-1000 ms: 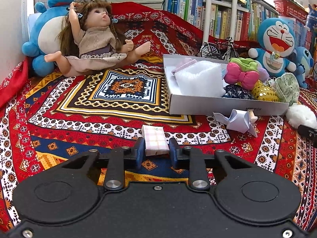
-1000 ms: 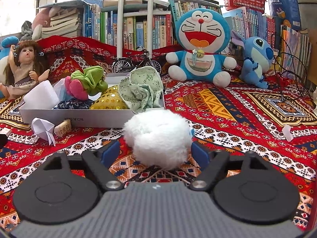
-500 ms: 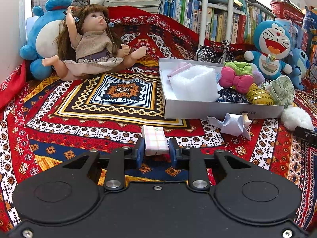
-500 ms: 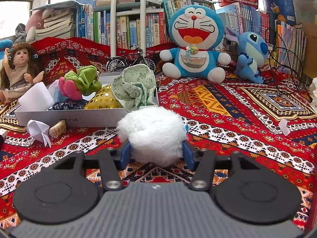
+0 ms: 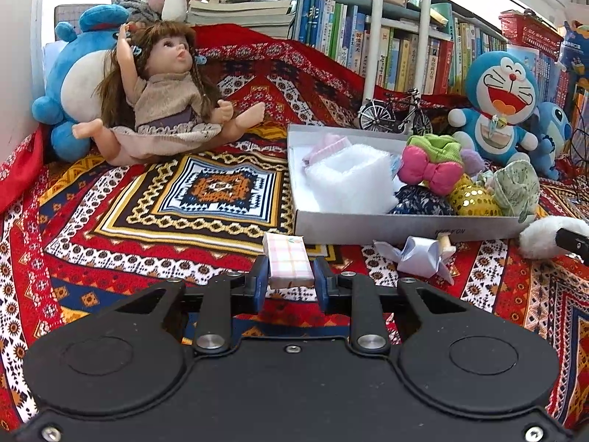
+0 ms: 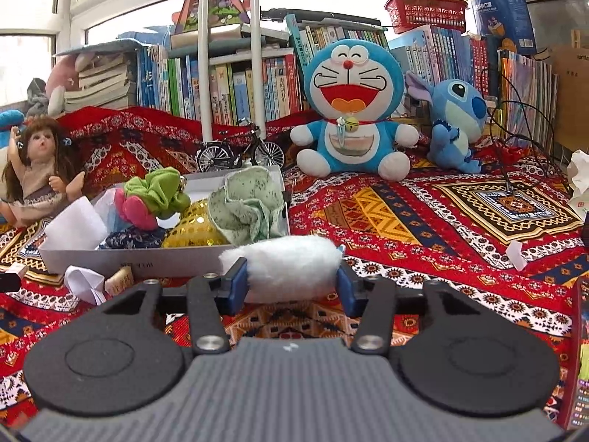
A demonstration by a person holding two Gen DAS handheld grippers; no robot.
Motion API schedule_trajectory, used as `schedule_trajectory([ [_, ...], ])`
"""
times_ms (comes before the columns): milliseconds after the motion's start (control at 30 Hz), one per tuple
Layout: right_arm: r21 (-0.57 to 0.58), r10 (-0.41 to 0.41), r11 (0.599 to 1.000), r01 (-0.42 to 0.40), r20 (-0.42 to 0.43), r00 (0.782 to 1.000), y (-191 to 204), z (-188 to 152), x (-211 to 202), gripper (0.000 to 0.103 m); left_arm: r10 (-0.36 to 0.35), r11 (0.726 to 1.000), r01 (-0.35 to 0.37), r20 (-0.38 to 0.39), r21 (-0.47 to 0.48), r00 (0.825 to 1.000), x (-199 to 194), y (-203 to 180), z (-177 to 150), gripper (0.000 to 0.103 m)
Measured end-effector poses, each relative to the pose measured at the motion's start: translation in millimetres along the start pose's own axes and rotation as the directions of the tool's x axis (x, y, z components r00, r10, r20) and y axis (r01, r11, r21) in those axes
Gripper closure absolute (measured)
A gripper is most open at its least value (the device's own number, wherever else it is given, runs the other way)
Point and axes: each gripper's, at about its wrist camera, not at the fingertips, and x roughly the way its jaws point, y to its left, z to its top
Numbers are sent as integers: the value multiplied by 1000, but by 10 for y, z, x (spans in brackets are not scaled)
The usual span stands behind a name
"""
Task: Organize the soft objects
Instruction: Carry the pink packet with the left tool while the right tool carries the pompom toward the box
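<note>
White pompom (image 6: 291, 265) in right tool (image 6: 291, 287), box (image 6: 147, 258) just behind

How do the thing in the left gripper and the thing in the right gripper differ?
The pink checked packet is flat-sided and boxy; the white fluffy ball is fuzzy and rounded. The packet is narrow between the left gripper pads; the ball fills a wider right gripper. Both are clamped just above the patterned cloth.

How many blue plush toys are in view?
3. A round plush behind the doll at far left, a laughing cat plush by the books, a long-eared plush beside it. Others may be hidden.
</note>
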Motion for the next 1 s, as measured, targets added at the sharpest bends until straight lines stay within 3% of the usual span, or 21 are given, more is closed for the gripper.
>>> schedule_trajectory([
  [1000, 55, 96, 993, -101, 84, 992, 137, 299, -48, 50, -142, 989, 141, 7, 38, 990, 25, -354, 278, 78],
])
